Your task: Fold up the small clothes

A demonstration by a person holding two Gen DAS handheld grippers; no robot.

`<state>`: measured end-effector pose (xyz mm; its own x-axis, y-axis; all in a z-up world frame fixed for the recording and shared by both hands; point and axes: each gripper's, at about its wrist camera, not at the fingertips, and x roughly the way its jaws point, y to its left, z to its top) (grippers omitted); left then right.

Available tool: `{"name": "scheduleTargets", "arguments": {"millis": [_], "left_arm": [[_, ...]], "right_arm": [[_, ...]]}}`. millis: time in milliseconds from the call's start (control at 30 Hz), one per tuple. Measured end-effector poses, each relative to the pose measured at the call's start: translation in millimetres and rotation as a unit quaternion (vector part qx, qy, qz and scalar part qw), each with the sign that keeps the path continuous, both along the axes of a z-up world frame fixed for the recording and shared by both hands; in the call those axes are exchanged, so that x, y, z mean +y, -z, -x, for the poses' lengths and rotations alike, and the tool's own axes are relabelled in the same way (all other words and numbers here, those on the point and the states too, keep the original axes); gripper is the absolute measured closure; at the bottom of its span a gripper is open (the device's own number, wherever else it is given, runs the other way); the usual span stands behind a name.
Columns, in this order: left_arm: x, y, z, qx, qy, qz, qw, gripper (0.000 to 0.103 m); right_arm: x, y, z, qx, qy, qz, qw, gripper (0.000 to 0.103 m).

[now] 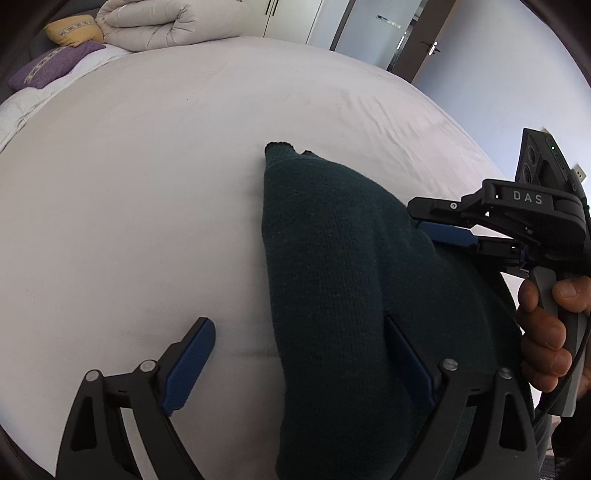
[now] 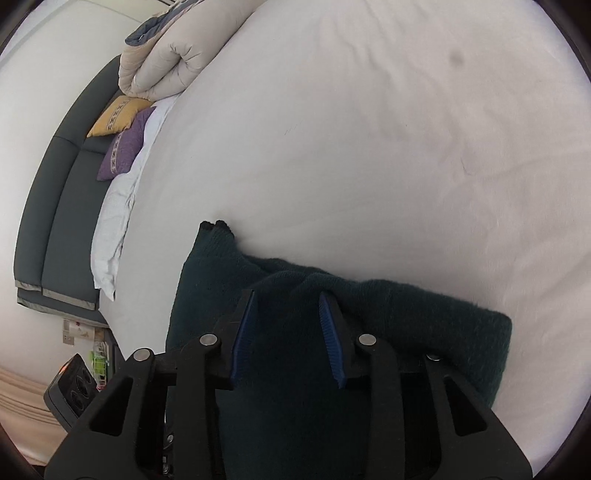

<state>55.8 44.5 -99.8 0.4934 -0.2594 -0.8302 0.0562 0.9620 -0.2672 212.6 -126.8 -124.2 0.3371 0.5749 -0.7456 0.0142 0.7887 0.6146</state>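
Now the dark green sweater (image 1: 332,266) lies bunched on the white bed (image 1: 147,184). It looks soft and floppy, so grab it by an edge. Left tongs (image 1: 299,365) point down, spread wide over its side. Right tongs (image 2: 288,332) pinch a fold near the middle.

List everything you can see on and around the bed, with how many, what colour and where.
Knitted garment: one, dark green, near edge of bed.
Bed sheet: one, white, covering the mattress.
Duvet: one, beige, folded at the far end.
Cushions: two, yellow and purple, beside the duvet.
Headboard: one, dark grey, behind the cushions.
Left hand-held gripper: open, one finger over the garment.
Right hand-held gripper: garment between its fingers.
Hand: one, on the right gripper's handle.
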Motion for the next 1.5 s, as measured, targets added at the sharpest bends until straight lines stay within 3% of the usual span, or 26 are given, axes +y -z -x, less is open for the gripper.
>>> {"name": "scheduleTargets", "arguments": {"millis": [100,233,267,367,500,600,700,767,833,867,933,967,1000,1067,1133,1200,1267,1300,1367,1400,1467,1500], "left_arm": [[1.6,0.0,4.7,-0.008,0.000,-0.001,1.0000,0.007],[1.8,5.3,4.6,-0.009,-0.004,0.002,1.0000,0.007],[2.1,5.6,5.5,-0.009,-0.006,0.002,0.9999,0.007],[4.1,5.9,9.6,-0.011,-0.010,0.003,0.9999,0.007],[1.9,6.4,9.0,-0.012,-0.009,-0.006,0.9999,0.007],[3.4,3.8,7.5,-0.008,-0.014,-0.003,0.9999,0.007],[2.1,-0.4,10.6,-0.012,-0.020,0.003,0.9997,0.008],[0.6,-3.1,12.8,-0.010,-0.027,0.007,0.9996,0.009],[-1.2,-2.7,14.3,-0.010,-0.030,0.007,0.9995,0.009],[-1.8,-3.5,15.2,-0.010,-0.031,0.007,0.9995,0.012],[-2.6,-8.3,19.2,-0.013,-0.027,0.020,0.9994,0.021],[-3.5,-13.2,22.7,-0.018,-0.022,0.022,0.9993,0.026],[-5.2,-20.6,28.2,-0.029,-0.020,0.014,0.9993,0.028],[-7.9,-41.7,44.7,-0.071,-0.015,-0.017,0.9972,0.029],[-8.0,-69.8,66.4,-0.131,-0.015,-0.033,0.9907,0.025],[-7.2,-100.2,87.9,-0.193,-0.022,-0.044,0.9800,0.014],[-8.3,-134.5,115.5,-0.274,-0.034,-0.071,0.9586,0.000],[-10.5,-152.3,131.5,-0.318,-0.038,-0.088,0.9432,0.000],[-18.7,-184.2,154.6,-0.389,-0.036,-0.120,0.9127,0.000],[-22.4,-197.3,165.6,-0.412,-0.036,-0.134,0.9003,0.000],[-22.6,-226.2,176.7,-0.441,-0.042,-0.160,0.8821,0.000],[-23.6,-239.0,182.3,-0.448,-0.044,-0.164,0.8777,0.000]], "right_arm": [[-6.1,-20.5,9.5,-0.029,0.011,-0.010,0.999,0.066],[-28.1,-59.0,63.9,-0.051,-0.020,-0.097,0.994,0.066],[-28.7,-63.2,78.6,-0.049,-0.033,-0.098,0.993,0.067],[-21.8,-44.8,101.0,-0.019,-0.049,-0.070,0.996,0.067],[-48.8,-22.8,120.2,-0.025,-0.014,-0.128,0.991,0.070],[-68.6,-26.0,139.2,-0.029,0.021,-0.096,0.995,0.064],[-82.4,-38.9,167.6,-0.043,0.037,-0.104,0.993,0.062],[-80.2,-57.9,186.6,-0.078,0.021,-0.114,0.990,0.062],[-68.4,-62.8,197.1,-0.080,-0.008,-0.138,0.987,0.062],[-61.2,-59.6,200.7,-0.072,-0.024,-0.129,0.989,0.061],[-52.5,-42.8,204.2,-0.049,-0.029,-0.067,0.996,0.061],[-53.0,-32.3,204.6,-0.037,-0.025,-0.052,0.998,0.064],[-57.9,-29.7,206.7,-0.038,-0.016,-0.070,0.997,0.065],[-67.6,-41.9,214.3,-0.060,0.006,-0.075,0.995,0.063],[-75.2,-68.8,224.2,-0.110,0.021,-0.024,0.993,0.063],[-81.9,-99.1,235.1,-0.157,0.040,0.023,0.987,0.060],[-84.4,-134.6,250.7,-0.217,0.056,0.057,0.973,0.059],[-83.4,-153.4,258.5,-0.251,0.064,0.082,0.962,0.057],[-74.3,-190.6,279.4,-0.324,0.081,0.136,0.933,0.047],[-68.3,-206.6,290.5,-0.357,0.089,0.160,0.916,0.034],[-56.3,-236.2,311.4,-0.428,0.109,0.198,0.875,0.012],[-50.5,-249.3,325.6,-0.465,0.124,0.214,0.850,0.001]]}}
